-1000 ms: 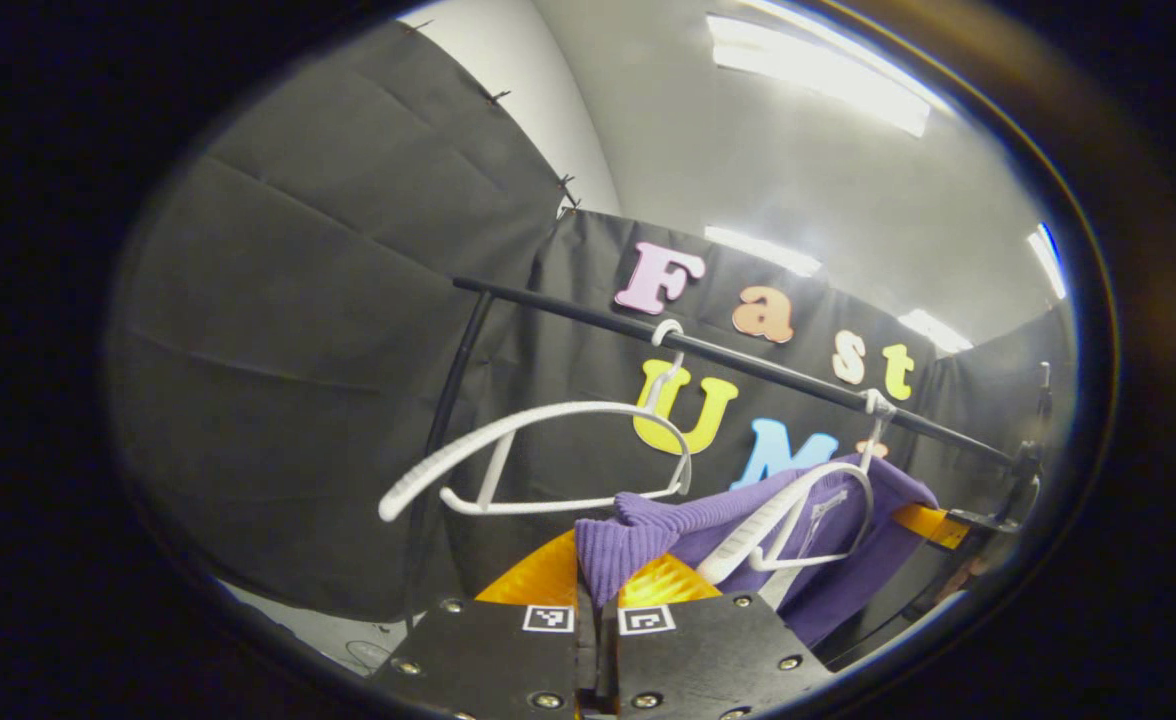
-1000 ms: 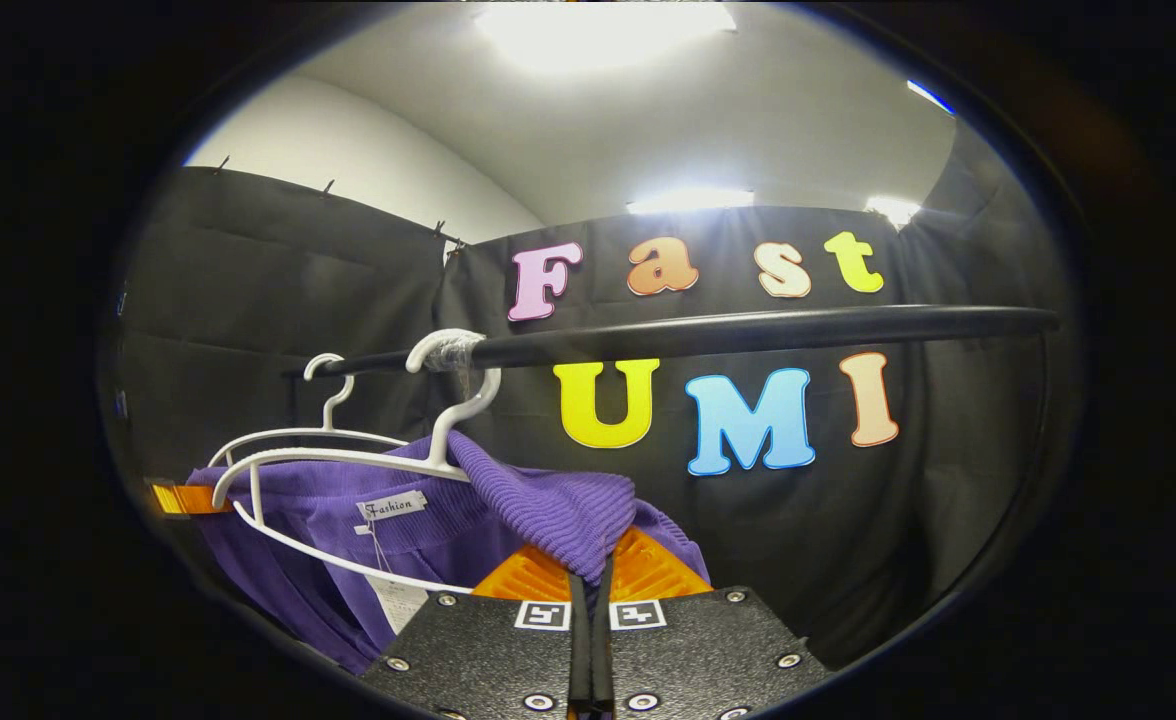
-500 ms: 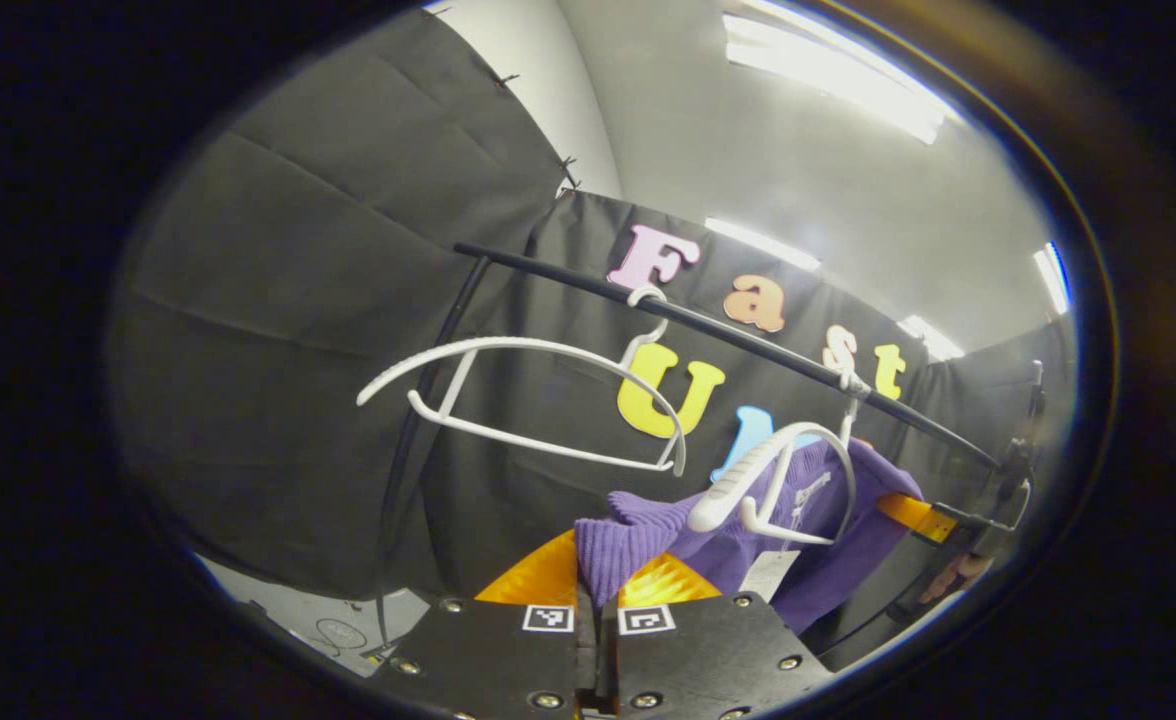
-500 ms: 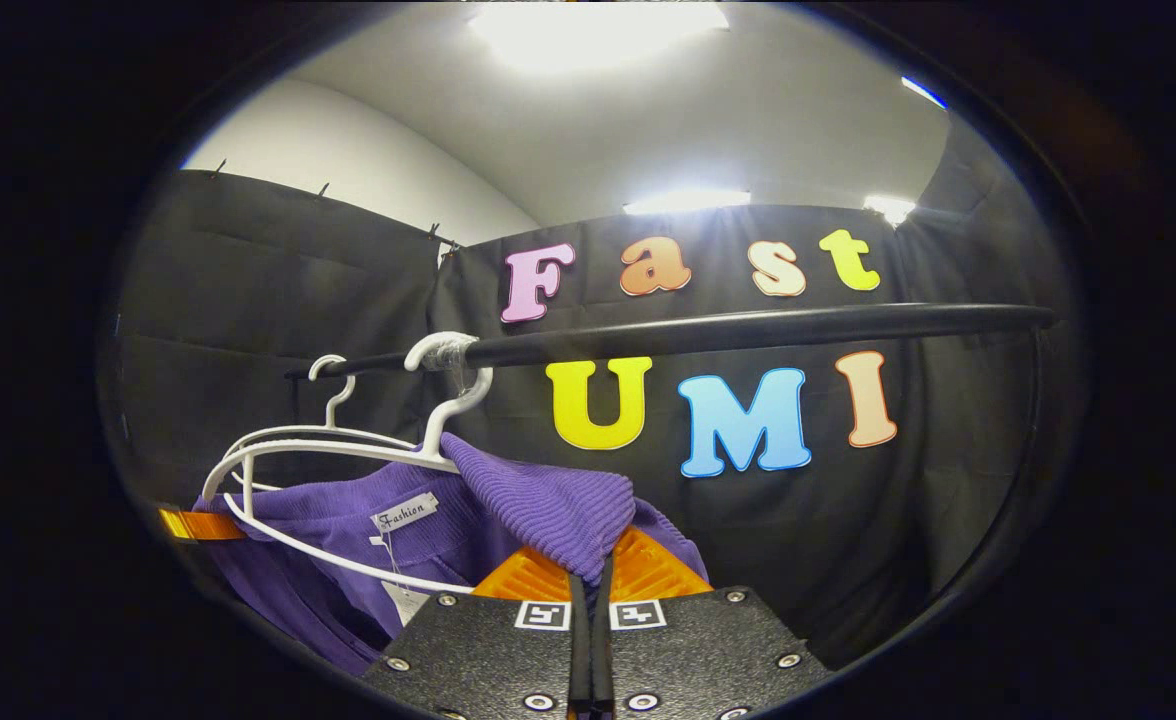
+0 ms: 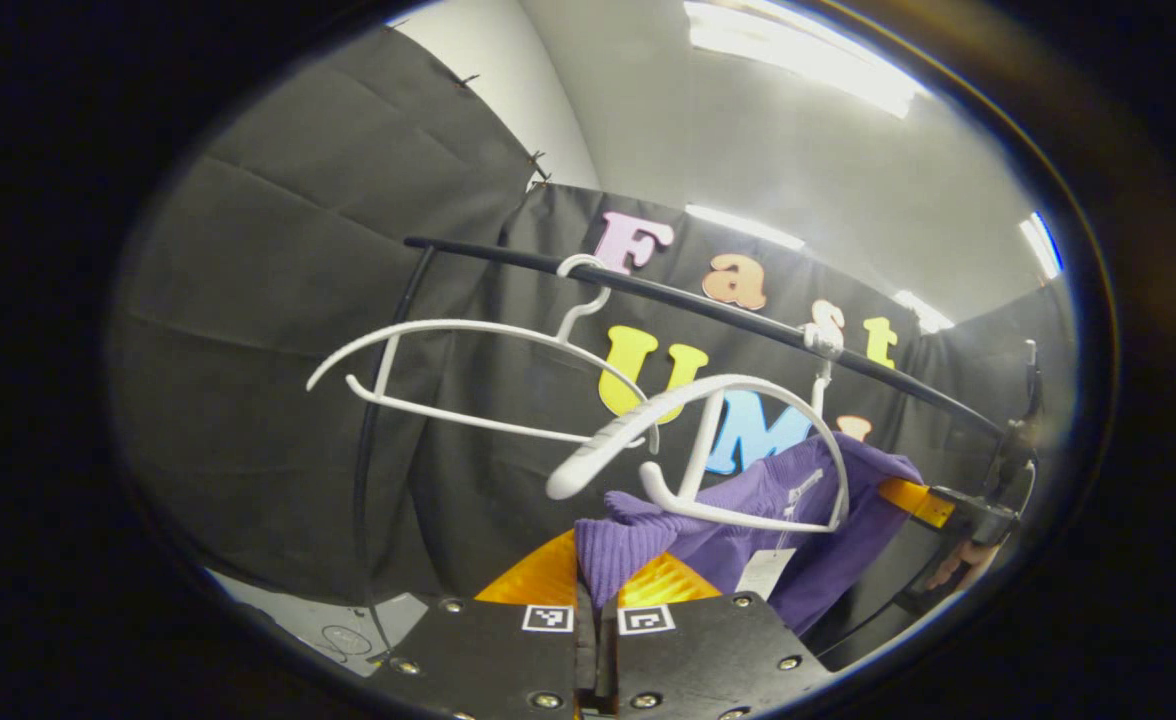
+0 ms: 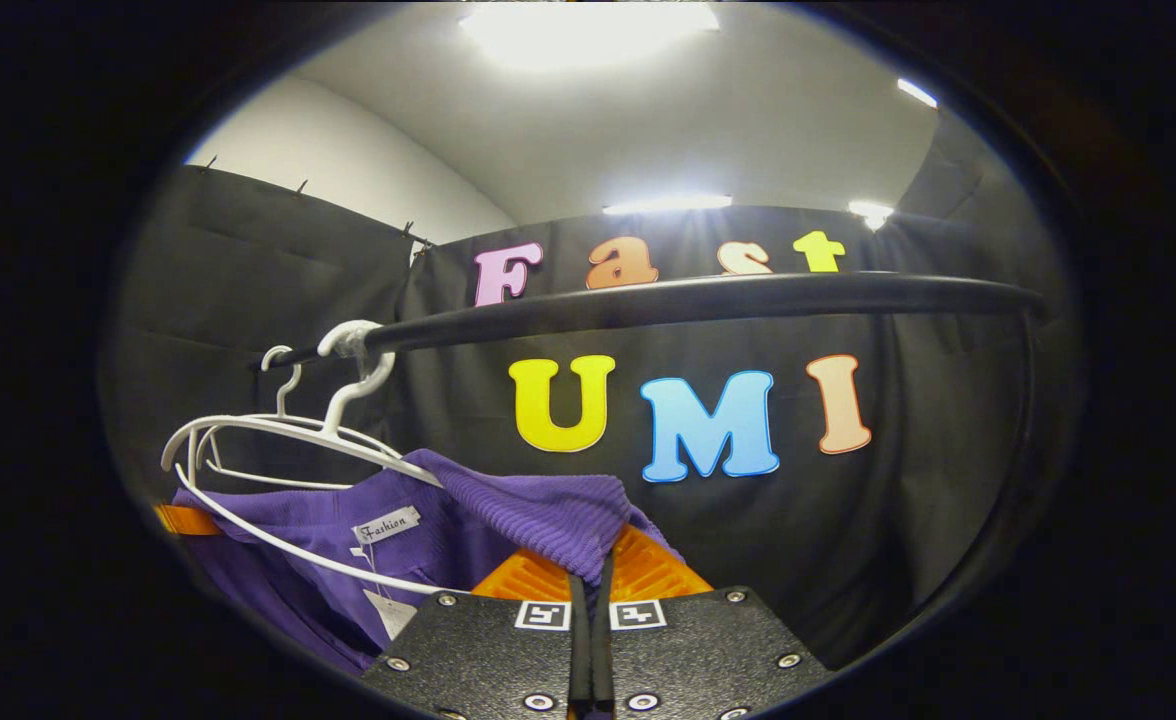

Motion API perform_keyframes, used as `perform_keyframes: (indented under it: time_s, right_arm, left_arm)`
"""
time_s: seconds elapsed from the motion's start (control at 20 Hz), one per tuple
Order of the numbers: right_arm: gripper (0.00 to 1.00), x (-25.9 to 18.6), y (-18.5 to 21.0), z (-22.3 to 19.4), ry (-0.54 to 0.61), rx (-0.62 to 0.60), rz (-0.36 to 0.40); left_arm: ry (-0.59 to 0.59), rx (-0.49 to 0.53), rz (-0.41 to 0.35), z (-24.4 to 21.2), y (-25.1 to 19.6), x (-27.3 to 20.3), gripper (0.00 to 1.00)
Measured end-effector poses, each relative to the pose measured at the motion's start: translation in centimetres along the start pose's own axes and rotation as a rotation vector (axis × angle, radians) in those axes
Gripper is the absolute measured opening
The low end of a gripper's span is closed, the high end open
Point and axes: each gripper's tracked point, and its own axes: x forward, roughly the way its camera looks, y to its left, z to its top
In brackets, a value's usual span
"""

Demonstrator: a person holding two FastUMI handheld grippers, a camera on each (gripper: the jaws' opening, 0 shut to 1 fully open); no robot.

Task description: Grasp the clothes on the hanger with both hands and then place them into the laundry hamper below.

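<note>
In the left gripper view, the left claw (image 5: 596, 590) is clenched on a fold of a purple knitted sweater (image 5: 748, 520), both fingers pressing the cloth at the bottom of the view. The sweater stretches away to the right, where the other claw (image 5: 933, 508) grips its far edge, a hand (image 5: 953, 568) below it. A white hanger (image 5: 708, 440) hangs from a black rail (image 5: 708, 312), its near arm bare above the sweater. A second, bare white hanger (image 5: 468, 375) hangs further left on the rail.

In the right gripper view, the right claw (image 6: 590, 585) is clenched on another fold of the sweater (image 6: 468, 520). The hanger (image 6: 288, 470) hangs from the rail (image 6: 708, 298) at the left, with the sweater's collar and tag (image 6: 386, 525) inside its frame.
</note>
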Motion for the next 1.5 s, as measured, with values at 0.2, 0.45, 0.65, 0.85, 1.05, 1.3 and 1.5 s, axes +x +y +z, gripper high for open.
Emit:
perform_keyframes:
  time_s: [0.2, 0.45, 0.65, 0.85, 1.05, 1.3, 1.5]
  right_arm:
    - [0.0, 0.9, -2.4, -0.6, -0.021, -0.055, -0.012]
    - [0.0, 1.9, -5.2, -1.3, -0.023, -0.103, -0.032]
    - [0.0, 1.9, -7.3, -2.6, -0.009, -0.086, -0.034]
    - [0.0, 1.6, -9.4, -4.5, 0.029, -0.083, -0.041]
    - [0.0, 1.4, -11.2, -5.6, 0.053, -0.09, -0.044]
    - [0.0, -0.7, -12.9, -7.9, 0.102, -0.103, -0.055]
    - [0.0, -2.2, -13.5, -8.7, 0.128, -0.104, -0.067]
  left_arm:
    - [0.007, 0.012, 0.018, -0.6, -1.7, 0.8, 0.01]
    - [0.029, 0.042, 0.025, -1.6, -4.1, 1.9, 0.01]
    - [0.048, 0.055, 0.028, -2.3, -5.7, 2.4, 0.01]
    - [0.067, 0.075, 0.02, -3.2, -7.1, 2.8, 0.01]
    - [0.092, 0.08, 0.014, -4.2, -8.8, 3.9, 0.01]
    - [0.135, 0.133, -0.022, -5.8, -11.2, 3.6, 0.01]
    - [0.154, 0.135, -0.059, -6.8, -12.6, 3.3, 0.01]
